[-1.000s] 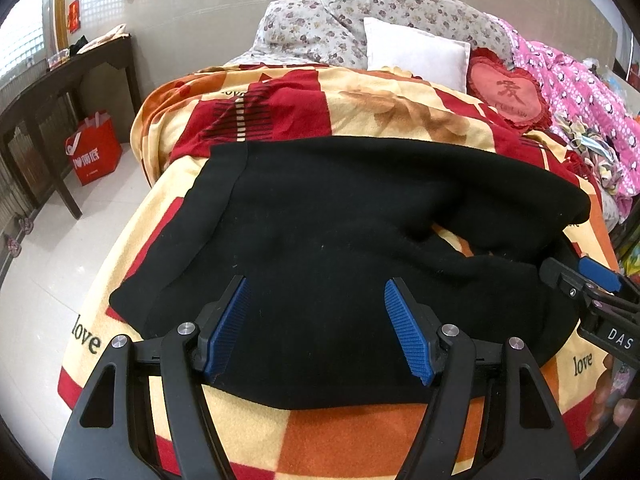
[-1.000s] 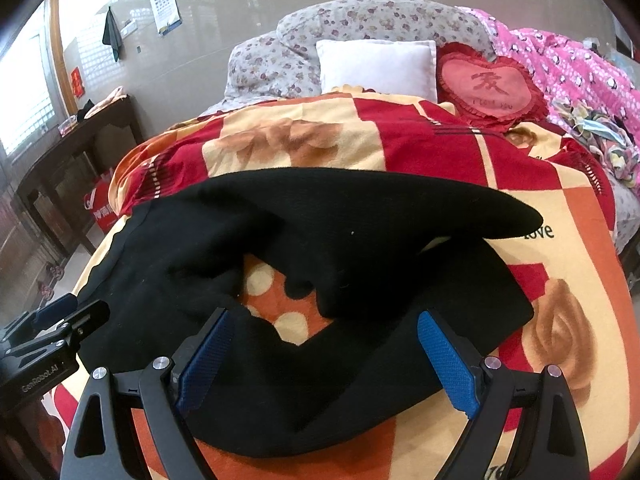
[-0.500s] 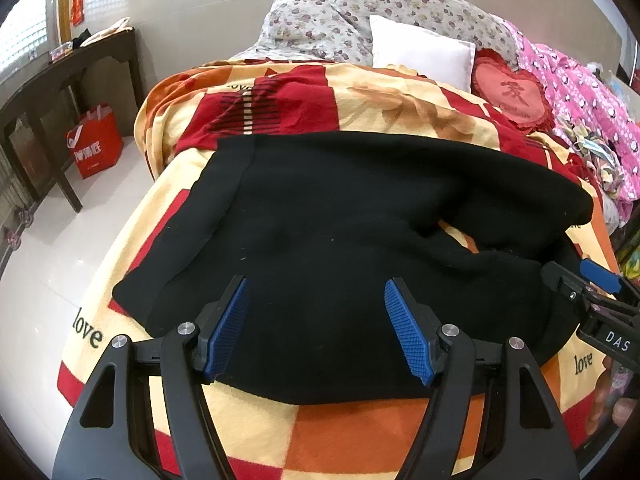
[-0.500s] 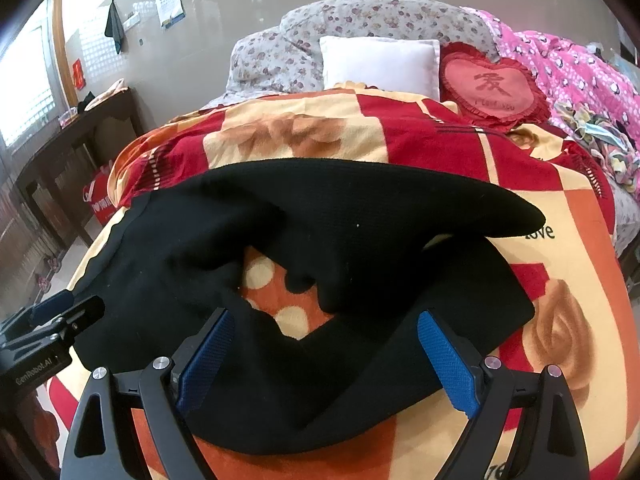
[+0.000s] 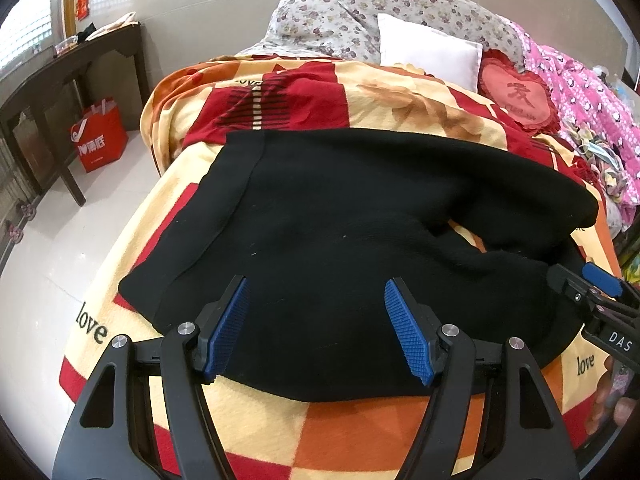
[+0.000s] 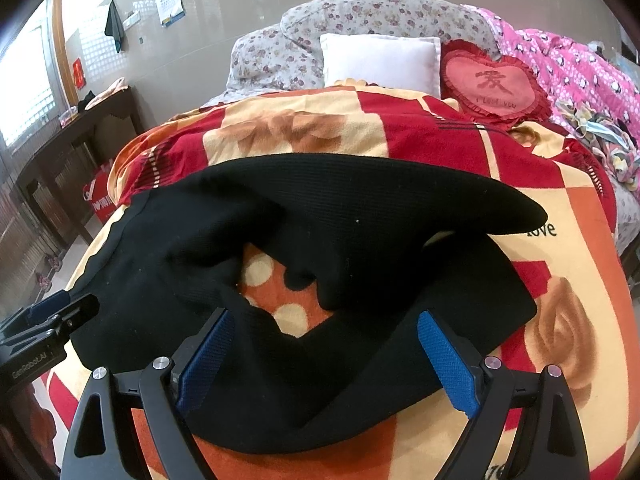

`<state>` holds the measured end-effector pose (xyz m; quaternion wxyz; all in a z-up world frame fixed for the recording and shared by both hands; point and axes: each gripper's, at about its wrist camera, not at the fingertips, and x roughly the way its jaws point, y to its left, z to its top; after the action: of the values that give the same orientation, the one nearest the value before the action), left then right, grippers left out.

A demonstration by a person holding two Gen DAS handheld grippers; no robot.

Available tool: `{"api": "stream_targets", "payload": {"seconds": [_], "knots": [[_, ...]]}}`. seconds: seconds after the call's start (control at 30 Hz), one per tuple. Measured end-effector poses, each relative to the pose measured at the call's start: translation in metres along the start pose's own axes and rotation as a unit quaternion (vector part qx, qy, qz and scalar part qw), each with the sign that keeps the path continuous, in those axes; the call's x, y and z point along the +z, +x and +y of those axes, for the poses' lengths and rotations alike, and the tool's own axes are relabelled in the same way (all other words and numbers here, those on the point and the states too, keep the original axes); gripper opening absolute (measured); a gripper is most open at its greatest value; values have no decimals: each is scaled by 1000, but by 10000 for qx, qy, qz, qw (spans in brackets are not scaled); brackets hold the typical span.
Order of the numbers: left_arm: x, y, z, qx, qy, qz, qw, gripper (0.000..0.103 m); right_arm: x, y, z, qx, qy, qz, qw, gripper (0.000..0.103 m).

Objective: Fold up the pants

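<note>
Bed [image 5: 280, 432], patterned blanket: carries the item
Black pants [image 5: 340, 240]: spread crosswise, long axis left to right, legs toward the right
Left hand-held gripper [image 5: 316, 328]: jaws apart, empty, over near hem
Right hand-held gripper [image 6: 324, 360]: jaws apart, empty, nearer the leg ends

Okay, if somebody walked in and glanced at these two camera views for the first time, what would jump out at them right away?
The black pants spread across the near end of the bed, dark against the loud red, orange and cream blanket. Both the left gripper and the right gripper hang over the near edge of the pants with jaws wide open, gripping nothing. At the head of the bed, a white pillow and a red heart-shaped cushion lean beside each other.
</note>
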<state>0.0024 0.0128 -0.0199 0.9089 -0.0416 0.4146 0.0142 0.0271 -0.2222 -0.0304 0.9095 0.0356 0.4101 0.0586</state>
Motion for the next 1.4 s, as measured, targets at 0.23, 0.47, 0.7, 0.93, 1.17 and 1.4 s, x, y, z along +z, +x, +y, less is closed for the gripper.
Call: {"api": "stream_targets", "payload": {"seconds": [0.23, 0.47, 0.7, 0.93, 1.17, 1.4], "knots": [[1, 0, 4, -29, -77, 36, 10000, 70, -1, 3, 2, 21, -36, 35, 10000, 92], [0, -1, 7, 8, -94, 55, 9999, 70, -2, 3, 3, 50, -63, 57, 10000, 92], [0, -8, 28, 77, -281, 52, 9996, 70, -2, 3, 6, 110, -142, 66, 9998, 92], [-5, -11, 63, 287, -580, 102, 9979, 70, -3, 4, 8, 150, -194, 91, 9997, 92], [-17, -11, 103, 247, -1098, 270, 9933, 70, -5, 0, -3, 68, -148, 65, 9998, 92], [-26, 5, 117, 240, -1375, 558, 9886, 70, -8, -6, -37, -125, 217, 68, 9997, 92]]}}
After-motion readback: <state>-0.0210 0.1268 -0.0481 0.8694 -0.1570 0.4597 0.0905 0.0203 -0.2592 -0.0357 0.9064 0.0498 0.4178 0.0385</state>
